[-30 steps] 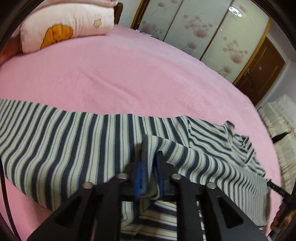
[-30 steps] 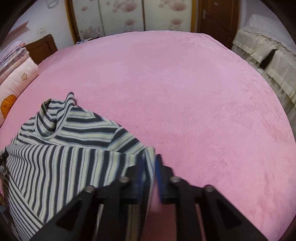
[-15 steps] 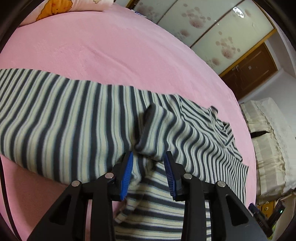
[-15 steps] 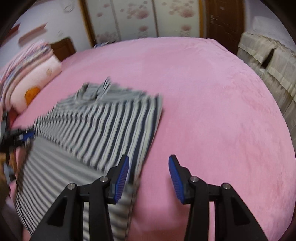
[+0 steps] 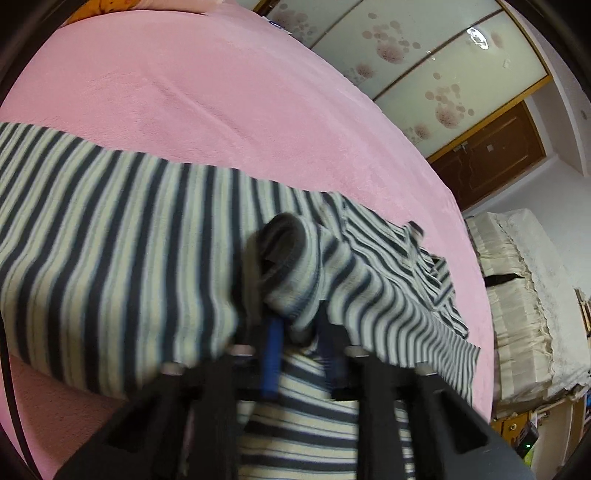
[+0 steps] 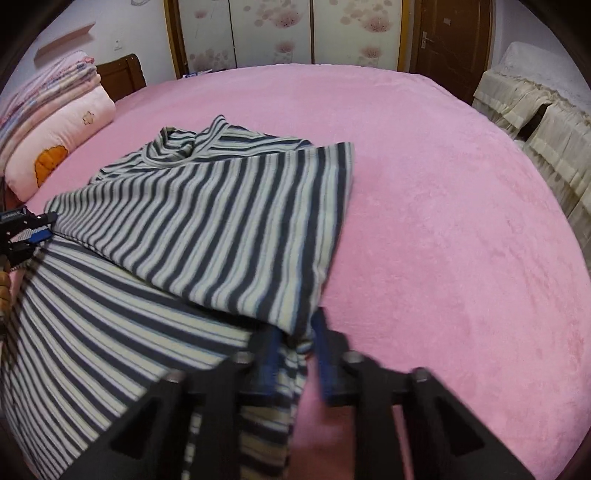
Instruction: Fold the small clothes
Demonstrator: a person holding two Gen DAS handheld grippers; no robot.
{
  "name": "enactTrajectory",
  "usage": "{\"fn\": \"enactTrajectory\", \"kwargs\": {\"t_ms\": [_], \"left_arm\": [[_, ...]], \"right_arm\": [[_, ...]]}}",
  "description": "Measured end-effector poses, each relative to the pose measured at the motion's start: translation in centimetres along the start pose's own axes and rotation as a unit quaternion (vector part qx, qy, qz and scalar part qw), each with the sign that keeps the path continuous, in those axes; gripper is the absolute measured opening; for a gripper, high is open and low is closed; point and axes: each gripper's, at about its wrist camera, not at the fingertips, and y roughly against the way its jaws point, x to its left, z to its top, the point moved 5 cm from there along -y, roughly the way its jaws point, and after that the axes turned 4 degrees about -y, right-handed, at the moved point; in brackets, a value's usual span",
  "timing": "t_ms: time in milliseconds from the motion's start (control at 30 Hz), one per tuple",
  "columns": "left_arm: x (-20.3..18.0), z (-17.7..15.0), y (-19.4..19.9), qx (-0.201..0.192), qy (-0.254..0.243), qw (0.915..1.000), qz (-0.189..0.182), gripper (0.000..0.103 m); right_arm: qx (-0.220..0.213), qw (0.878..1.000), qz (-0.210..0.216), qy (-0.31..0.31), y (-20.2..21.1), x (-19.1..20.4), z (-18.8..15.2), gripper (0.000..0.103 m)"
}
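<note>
A navy-and-cream striped shirt lies on the pink bed, partly folded over itself, its collar at the far end. It also shows in the left wrist view, where a rolled cuff or fold bulges just ahead of the fingers. My left gripper has its blue pads narrowly apart with striped cloth between them. My right gripper is narrowly open at the shirt's near right corner, with a fold of cloth between the pads. The left gripper also appears at the left edge of the right wrist view.
A pink pillow with an orange print and folded quilts lie at the bed's head. Floral sliding wardrobe doors and a brown door stand beyond. A cream-covered sofa stands right of the bed.
Both grippers let go of the shirt and opened wide after laying the fold down. Now both have narrowed again around cloth at the shirt's near edge.
</note>
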Motion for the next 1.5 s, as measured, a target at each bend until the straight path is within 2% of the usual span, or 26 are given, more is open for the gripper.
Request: {"fn": "enactTrajectory", "kwargs": {"t_ms": [100, 200, 267, 433, 533, 700, 733, 767, 833, 867, 900, 1033, 1100, 1167, 1267, 1300, 1367, 1400, 1500], "left_arm": [[-1.2, -0.1, 0.7, -0.006, -0.012, 0.9999, 0.003, 0.009], [-1.9, -0.2, 1.6, 0.005, -0.006, 0.9999, -0.009, 0.009], [-1.8, -0.4, 1.8, 0.029, 0.011, 0.9993, -0.023, 0.009], [1.3, -1.5, 0.5, 0.116, 0.028, 0.9928, 0.013, 0.012], [1.6, -1.8, 0.8, 0.127, 0.018, 0.9917, 0.002, 0.015], [0.8, -0.4, 2.0, 0.121, -0.017, 0.9925, -0.015, 0.035], [0.8, 0.0, 2.1, 0.118, -0.014, 0.9927, -0.021, 0.043], [0.8, 0.4, 2.2, 0.116, -0.009, 0.9927, -0.033, 0.048], [0.7, 1.0, 2.1, 0.121, 0.004, 0.9903, -0.069, 0.069], [0.7, 1.3, 2.1, 0.121, 0.011, 0.9889, -0.085, 0.074], [0.9, 1.7, 2.1, 0.119, 0.014, 0.989, -0.087, 0.075], [1.8, 2.9, 1.0, 0.119, 0.013, 0.9904, -0.069, 0.073], [1.9, 3.4, 0.0, 0.128, 0.01, 0.989, -0.074, 0.07], [1.5, 3.7, -0.8, 0.132, -0.003, 0.9885, -0.074, 0.056], [0.8, 4.2, -2.2, 0.138, -0.015, 0.9871, -0.081, 0.053], [0.6, 4.2, -2.5, 0.136, -0.018, 0.9873, -0.08, 0.049], [0.5, 4.6, -2.9, 0.133, -0.024, 0.9876, -0.08, 0.025], [0.3, 4.7, -3.0, 0.129, -0.03, 0.9882, -0.077, 0.018], [-0.3, 5.0, -2.7, 0.102, -0.067, 0.9912, -0.052, 0.011]], "right_arm": [[-0.013, 1.0, 0.001, -0.019, 0.9, -0.5, -0.1, 0.005], [-0.022, 0.998, 0.022, -0.055, 2.1, -1.6, -0.2, 0.005], [-0.024, 0.997, 0.029, -0.069, 2.6, -2.2, -0.2, 0.005], [0.006, 0.998, 0.021, -0.064, 1.4, -2.4, -1.2, 0.005], [0.029, 0.998, 0.006, -0.06, 0.7, -3.1, -2.2, 0.005], [0.031, 0.998, 0.018, -0.058, 2.0, -3.8, -2.3, 0.005], [0.029, 0.998, 0.022, -0.057, 2.4, -3.7, -2.1, 0.005], [0.027, 0.998, 0.025, -0.056, 2.6, -3.7, -2.0, 0.005], [0.023, 0.998, 0.03, -0.056, 2.9, -3.4, -1.5, 0.005], [0.022, 0.997, 0.035, -0.058, 3.2, -3.3, -1.3, 0.005], [0.02, 0.997, 0.042, -0.061, 3.3, -3.1, -1.0, 0.006], [0.009, 0.997, 0.047, -0.055, 3.4, -2.3, 0.2, 0.006], [0.009, 0.998, 0.046, -0.051, 3.1, -2.0, 0.6, 0.006], [0.01, 0.998, 0.045, -0.052, 2.7, -1.8, 0.8, 0.006], [0.012, 0.997, 0.045, -0.055, 2.2, -1.7, 0.9, 0.006], [0.012, 0.997, 0.043, -0.055, 2.0, -1.7, 1.0, 0.006], [0.013, 0.998, 0.04, -0.056, 1.7, -1.8, 1.0, 0.006], [0.013, 0.997, 0.039, -0.058, 1.5, -1.8, 1.1, 0.006], [0.014, 0.997, 0.037, -0.061, 1.3, -1.8, 1.1, 0.006]]}}
